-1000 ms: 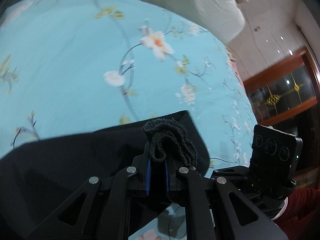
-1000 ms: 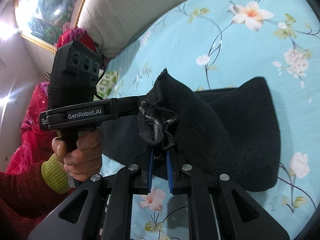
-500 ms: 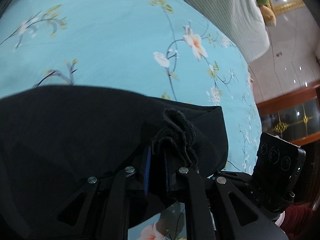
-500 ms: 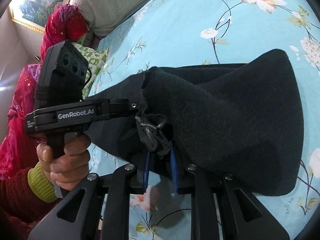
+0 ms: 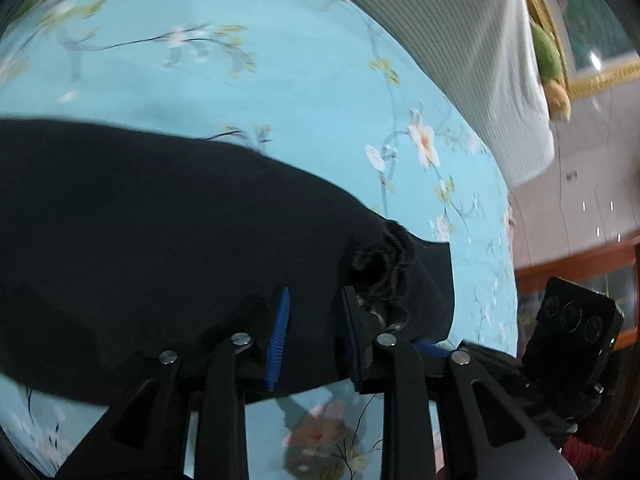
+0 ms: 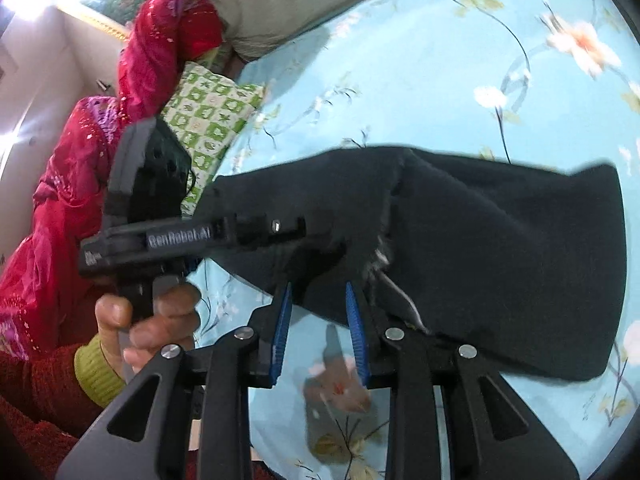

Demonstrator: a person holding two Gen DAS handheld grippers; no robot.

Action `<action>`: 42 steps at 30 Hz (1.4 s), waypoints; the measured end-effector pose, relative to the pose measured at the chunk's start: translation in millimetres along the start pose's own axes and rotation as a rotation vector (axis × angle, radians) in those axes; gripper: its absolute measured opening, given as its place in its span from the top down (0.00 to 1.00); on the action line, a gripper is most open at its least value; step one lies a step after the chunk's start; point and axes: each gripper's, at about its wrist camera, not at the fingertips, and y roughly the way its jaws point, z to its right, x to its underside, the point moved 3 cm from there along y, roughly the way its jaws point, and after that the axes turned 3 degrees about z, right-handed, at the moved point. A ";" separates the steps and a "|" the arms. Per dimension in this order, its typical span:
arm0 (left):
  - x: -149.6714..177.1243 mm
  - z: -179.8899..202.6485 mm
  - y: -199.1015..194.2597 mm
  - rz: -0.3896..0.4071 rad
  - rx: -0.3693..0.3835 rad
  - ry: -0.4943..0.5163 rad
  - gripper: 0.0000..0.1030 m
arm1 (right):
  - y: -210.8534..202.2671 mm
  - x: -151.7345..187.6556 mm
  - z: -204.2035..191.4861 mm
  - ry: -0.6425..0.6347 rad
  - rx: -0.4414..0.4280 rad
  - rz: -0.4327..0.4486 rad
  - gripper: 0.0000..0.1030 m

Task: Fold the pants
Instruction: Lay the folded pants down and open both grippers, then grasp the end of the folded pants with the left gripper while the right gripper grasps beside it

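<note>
- Both claws have just been opening: a second ago each pinched a bunched black edge, now the left claw (image 5: 312, 336) and the right claw (image 6: 320, 332) stand narrowly parted, pads off the cloth.
- One pair of black pants (image 5: 160, 240) lies folded on the bed (image 5: 280, 80), spread flatter than before, its bunched edge resting against my left claw's right finger.
- Only my right view shows the person's hand (image 6: 148, 328) holding the left claw, one green checked pillow (image 6: 208, 116) and red fabric (image 6: 60, 200).
- Only my left view shows one wooden cabinet (image 5: 600, 264) far off.
</note>
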 end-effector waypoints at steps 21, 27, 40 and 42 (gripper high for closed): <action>41.0 -98.9 -104.7 0.186 -0.178 -0.230 0.57 | 57.1 -44.8 -45.9 -0.135 -0.015 -0.076 0.56; 47.7 -132.9 -132.3 0.231 -0.220 -0.323 0.50 | 82.6 -53.0 -61.1 -0.184 -0.020 -0.119 0.52; 55.3 -188.5 -159.5 0.278 -0.289 -0.496 0.45 | 147.9 -85.6 -98.9 -0.329 -0.055 -0.211 0.50; 53.2 -192.6 -155.2 0.278 -0.293 -0.515 0.45 | 161.2 -92.1 -105.7 -0.369 -0.054 -0.235 0.50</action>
